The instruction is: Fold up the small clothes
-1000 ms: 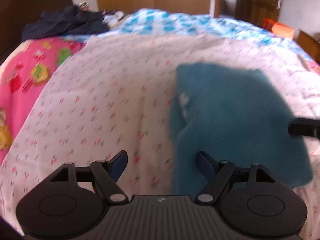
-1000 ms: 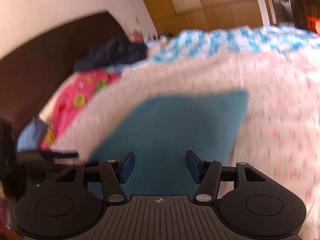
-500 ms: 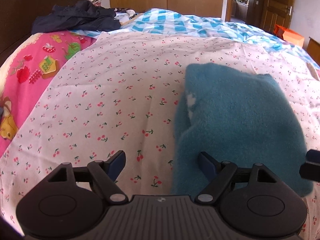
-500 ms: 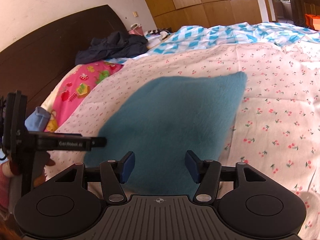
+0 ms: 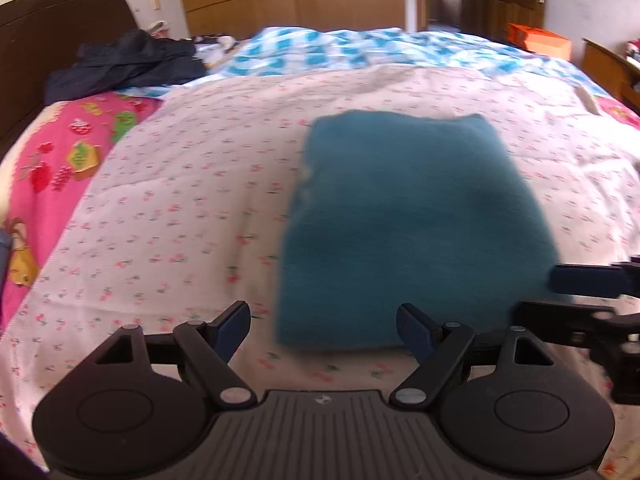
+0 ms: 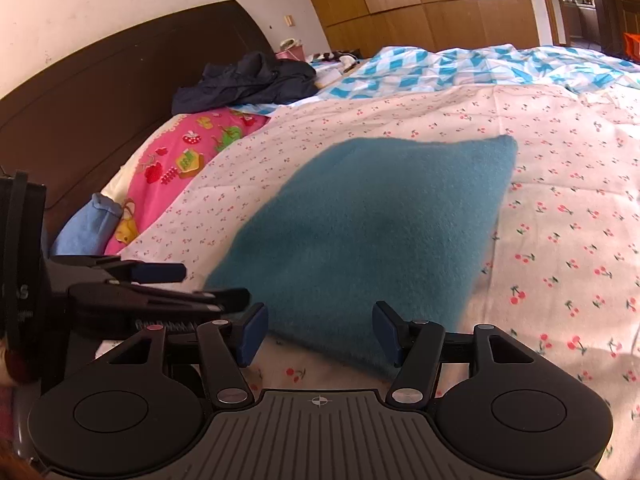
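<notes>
A folded teal fleece garment [image 5: 412,232] is lying flat on the cherry-print sheet [image 5: 192,208] of the bed, as a thick, roughly rectangular pad; it is being viewed from its near edge by both cameras, and in the left wrist view it is blurred. Just short of that near edge the left gripper [image 5: 323,330] is being held with its jaws spread and nothing between them; the right gripper [image 6: 320,334] is being held likewise over the garment's near corner, its jaws apart and not pressing on the fabric. Each gripper is being caught from the side at the margin of the other's view. Beyond the garment a blue-and-white checked quilt [image 6: 460,68] is lying across the bed; to the garment's left a pink cartoon-print blanket [image 5: 52,168] is showing, and past it a dark garment [image 6: 248,80] is heaped near the dark headboard [image 6: 100,92].
</notes>
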Demonstrator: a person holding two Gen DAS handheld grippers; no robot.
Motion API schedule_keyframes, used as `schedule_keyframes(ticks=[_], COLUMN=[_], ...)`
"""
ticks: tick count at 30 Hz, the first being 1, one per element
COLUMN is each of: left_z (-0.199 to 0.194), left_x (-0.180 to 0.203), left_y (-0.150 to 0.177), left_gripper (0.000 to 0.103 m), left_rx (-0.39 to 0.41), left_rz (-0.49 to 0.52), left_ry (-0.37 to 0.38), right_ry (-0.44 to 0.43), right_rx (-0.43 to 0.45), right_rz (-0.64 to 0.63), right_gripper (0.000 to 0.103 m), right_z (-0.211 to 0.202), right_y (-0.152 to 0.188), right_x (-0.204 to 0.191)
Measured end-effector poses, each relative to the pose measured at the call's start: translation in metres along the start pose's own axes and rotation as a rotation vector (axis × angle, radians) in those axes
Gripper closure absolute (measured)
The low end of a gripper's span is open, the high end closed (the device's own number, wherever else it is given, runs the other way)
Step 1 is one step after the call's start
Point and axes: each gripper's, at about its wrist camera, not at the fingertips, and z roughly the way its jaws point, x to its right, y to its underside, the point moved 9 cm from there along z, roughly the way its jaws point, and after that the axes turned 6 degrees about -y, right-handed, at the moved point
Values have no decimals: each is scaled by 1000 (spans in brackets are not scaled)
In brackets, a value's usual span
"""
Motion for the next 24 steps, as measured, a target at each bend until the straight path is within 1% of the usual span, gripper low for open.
schedule_keyframes(ticks=[3,6,8,12,17,21,24], left_z=[-3,-2,-1,-3,-2,0,0], left_x=[15,24,28,28,25,27,33], left_y=[3,8,12,15,21,23,24], left_gripper=[18,17,17,17,16,15,15], left_rx=[-15,-29,-37,-33,-49,-57,-48], left_rz=[-4,6,8,31,16,30,56], left_ry=[51,49,59,20,19,1,-11], right_ry=[31,64,76,101,105,114,121], right_rx=[6,0,-3,-16,-42,-55,-60], right_rz=[0,22,39,58,87,95,105], right_gripper=[43,40,39,37,35,34,34], right_z=[-5,-9,-12,-14,-8,-4,-2], right_y=[4,9,13,17,22,24,24], right_x=[3,10,13,19,21,23,24])
